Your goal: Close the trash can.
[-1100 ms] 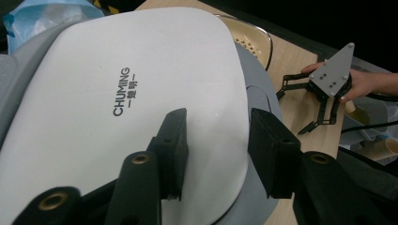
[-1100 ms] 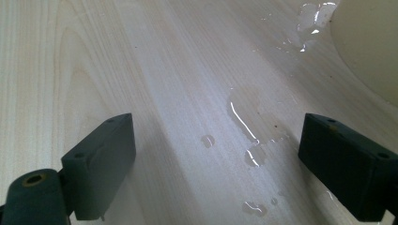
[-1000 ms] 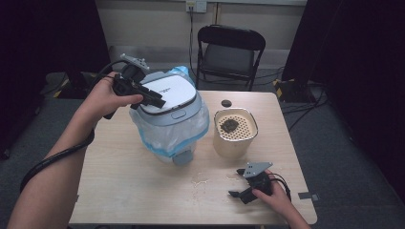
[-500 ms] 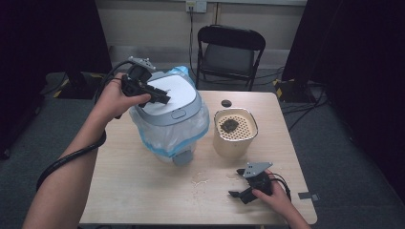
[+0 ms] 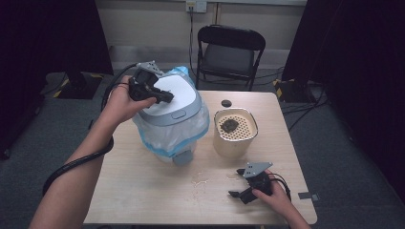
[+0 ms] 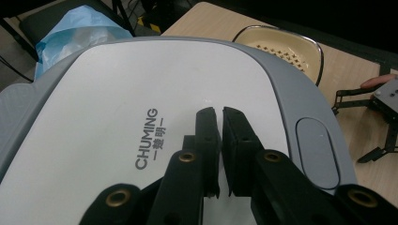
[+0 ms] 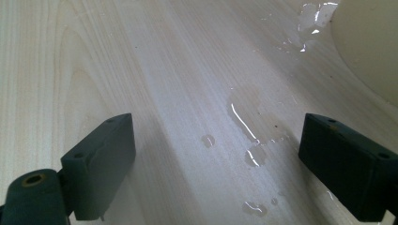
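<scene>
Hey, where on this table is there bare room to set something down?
The near left of the table is bare, from the bin's bag to the front edge. The strip behind the cream strainer pot holds a small black cap. Near right is crowded: wet spill, right gripper.
</scene>
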A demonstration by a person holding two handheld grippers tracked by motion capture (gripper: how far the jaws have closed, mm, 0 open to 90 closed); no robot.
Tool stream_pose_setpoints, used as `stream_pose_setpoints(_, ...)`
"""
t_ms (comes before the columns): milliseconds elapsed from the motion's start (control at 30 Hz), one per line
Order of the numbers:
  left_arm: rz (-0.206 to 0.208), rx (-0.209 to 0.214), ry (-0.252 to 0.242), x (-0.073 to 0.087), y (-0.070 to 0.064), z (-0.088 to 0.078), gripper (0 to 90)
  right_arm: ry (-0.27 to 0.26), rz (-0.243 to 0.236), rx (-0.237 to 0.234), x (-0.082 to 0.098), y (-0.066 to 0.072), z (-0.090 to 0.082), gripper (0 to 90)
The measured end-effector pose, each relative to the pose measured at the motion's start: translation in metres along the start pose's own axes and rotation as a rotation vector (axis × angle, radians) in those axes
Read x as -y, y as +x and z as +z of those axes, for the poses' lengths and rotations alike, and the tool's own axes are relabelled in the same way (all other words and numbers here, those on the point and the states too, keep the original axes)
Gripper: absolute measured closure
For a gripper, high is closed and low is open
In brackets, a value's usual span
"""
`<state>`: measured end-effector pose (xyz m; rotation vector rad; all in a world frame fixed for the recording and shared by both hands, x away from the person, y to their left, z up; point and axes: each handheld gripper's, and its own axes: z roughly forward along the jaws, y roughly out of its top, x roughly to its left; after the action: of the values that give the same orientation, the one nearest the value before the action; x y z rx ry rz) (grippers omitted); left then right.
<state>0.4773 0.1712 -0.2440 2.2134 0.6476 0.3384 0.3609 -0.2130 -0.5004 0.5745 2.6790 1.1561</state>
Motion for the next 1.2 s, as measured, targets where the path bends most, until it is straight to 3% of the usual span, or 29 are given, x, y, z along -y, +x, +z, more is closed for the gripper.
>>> stream_pose_setpoints(100,-0.011,0.006,-0.014,0.002,0.000,0.000,85.1,0.000,0.000,0.000,0.000,0.000,0.000,10.6)
stream_pose_setpoints(167,0.005,0.000,-0.001,0.000,0.000,-0.001,85.0,0.000,0.000,0.000,0.000,0.000,0.000,10.6)
stream_pose_setpoints(200,0.006,-0.019,0.004,-0.001,0.000,-0.001,83.6,0.000,0.000,0.000,0.000,0.000,0.000,10.6)
stream_pose_setpoints(267,-0.017,-0.028,0.008,-0.001,0.002,-0.001,63.7,0.000,0.000,0.000,0.000,0.000,0.000,10.6)
stream_pose_setpoints(333,-0.013,-0.021,0.019,-0.001,0.001,-0.001,54.6,0.000,0.000,0.000,0.000,0.000,0.000,10.6)
stream_pose_setpoints(400,-0.012,-0.047,0.059,-0.002,0.001,-0.004,35.7,0.000,0.001,0.000,0.000,0.000,0.000,10.6)
stream_pose_setpoints(567,-0.028,-0.028,0.063,0.005,-0.001,-0.016,22.1,0.000,0.003,0.003,0.000,0.000,0.000,10.6)
stream_pose_setpoints(833,-0.034,0.025,0.025,0.020,-0.007,-0.044,17.6,0.000,0.004,0.004,0.000,0.000,0.000,10.5)
stream_pose_setpoints(967,-0.046,0.029,0.001,0.028,-0.010,-0.056,17.6,0.001,0.002,0.002,0.000,0.000,0.000,9.5)
stream_pose_setpoints(1200,-0.080,0.038,-0.039,0.059,-0.013,-0.071,17.5,0.003,-0.004,0.000,0.000,0.001,0.000,8.5)
